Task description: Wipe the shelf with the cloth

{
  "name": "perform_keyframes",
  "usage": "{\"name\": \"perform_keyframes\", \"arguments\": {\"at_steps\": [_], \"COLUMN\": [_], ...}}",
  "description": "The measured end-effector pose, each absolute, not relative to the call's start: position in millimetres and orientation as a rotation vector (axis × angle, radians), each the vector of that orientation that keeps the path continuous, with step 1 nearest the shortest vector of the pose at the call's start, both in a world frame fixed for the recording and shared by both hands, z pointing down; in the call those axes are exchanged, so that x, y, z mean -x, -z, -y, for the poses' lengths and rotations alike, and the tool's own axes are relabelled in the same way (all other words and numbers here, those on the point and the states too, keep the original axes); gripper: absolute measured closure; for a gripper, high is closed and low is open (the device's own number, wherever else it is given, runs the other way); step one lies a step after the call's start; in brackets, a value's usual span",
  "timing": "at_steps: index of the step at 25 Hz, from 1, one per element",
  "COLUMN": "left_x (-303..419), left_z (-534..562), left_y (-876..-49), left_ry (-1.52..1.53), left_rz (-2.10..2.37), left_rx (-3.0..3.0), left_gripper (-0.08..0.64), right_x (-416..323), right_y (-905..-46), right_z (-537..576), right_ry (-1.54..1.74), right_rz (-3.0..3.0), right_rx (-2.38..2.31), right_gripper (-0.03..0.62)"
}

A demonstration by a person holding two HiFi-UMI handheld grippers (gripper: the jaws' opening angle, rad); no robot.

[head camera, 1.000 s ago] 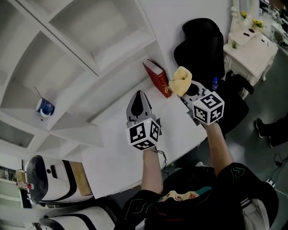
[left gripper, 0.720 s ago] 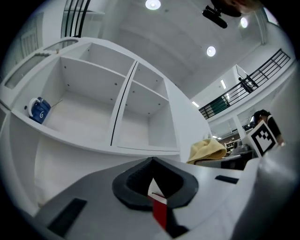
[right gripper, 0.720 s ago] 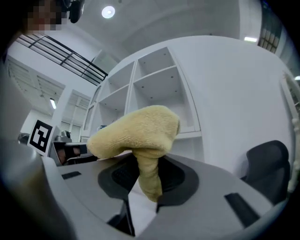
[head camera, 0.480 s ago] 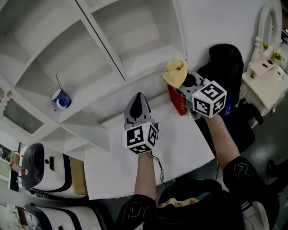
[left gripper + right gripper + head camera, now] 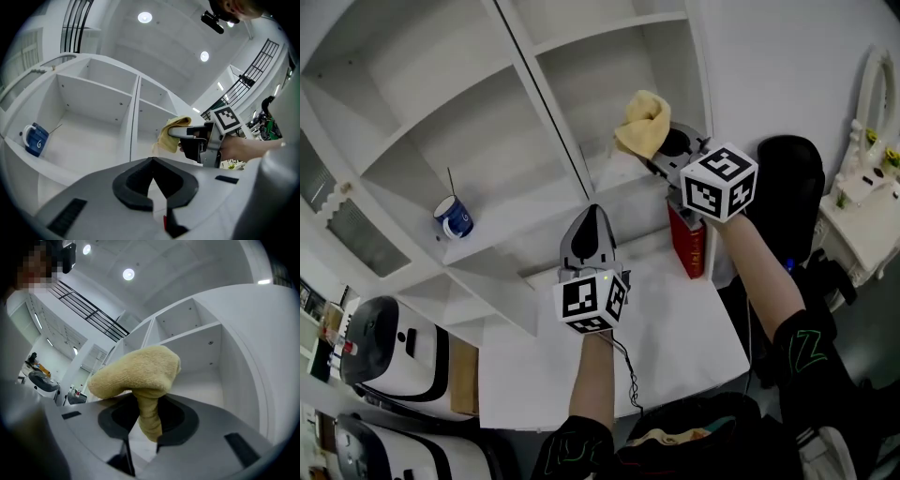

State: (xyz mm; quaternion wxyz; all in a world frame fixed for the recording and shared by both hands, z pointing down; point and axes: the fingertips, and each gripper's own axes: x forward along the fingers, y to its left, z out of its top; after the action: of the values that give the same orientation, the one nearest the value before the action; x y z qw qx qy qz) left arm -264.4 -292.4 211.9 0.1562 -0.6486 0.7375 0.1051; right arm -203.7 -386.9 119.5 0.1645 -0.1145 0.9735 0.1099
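Since the last frame the cloth [image 5: 642, 123] has risen from beside the book's top to the mouth of the shelf's [image 5: 623, 178] right compartment. From the left there are two white appliances [image 5: 389, 342] and one blue mug [image 5: 452, 217] in the left compartment. The left gripper [image 5: 591, 217] (jaws together, empty) is over the table [image 5: 675, 328]. The right gripper [image 5: 145, 427] pinches the single cloth above one upright red book [image 5: 689, 246].
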Motion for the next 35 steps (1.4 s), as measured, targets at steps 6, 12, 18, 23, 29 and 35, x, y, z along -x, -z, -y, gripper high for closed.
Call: {"name": "perform_keyframes", "arguments": {"at_steps": [6,12,18,23,29,35], "left_x": [279.1,286.2,289.2,293.5,295.9,297.4], "left_z": [281.3,272.8,267.1,257.9,247.6,241.6], "left_y": [-195.8,-194.1,-190.6,-189.3,-192.4,-195.2], "left_ry": [-0.305,-0.31,-0.3,-0.305,-0.326,-0.332], "left_rz": [-2.094,-2.092,-2.08,-2.072,-2.077,-2.08], "left_rx": [1.831,1.83,1.834,1.841,1.844,1.849], "left_gripper": [0.563,0.563,0.563,0.563,0.563,0.563], "right_x": [248.3,283.0,307.8,323.3,336.4,323.6], "right_y": [-89.0,-53.5,-23.0,-4.6,10.3,15.0], "right_z": [403.6,418.6,430.5,432.9,427.4,410.8], "right_ry": [-0.373,-0.405,-0.369,-0.347,-0.357,-0.308], "right_rz": [-2.773,-2.78,-2.773,-2.75,-2.729,-2.686], "right_rx": [0.338,0.37,0.377,0.345,0.339,0.267], "right_gripper": [0.485,0.485,0.485,0.485,0.485,0.489]}}
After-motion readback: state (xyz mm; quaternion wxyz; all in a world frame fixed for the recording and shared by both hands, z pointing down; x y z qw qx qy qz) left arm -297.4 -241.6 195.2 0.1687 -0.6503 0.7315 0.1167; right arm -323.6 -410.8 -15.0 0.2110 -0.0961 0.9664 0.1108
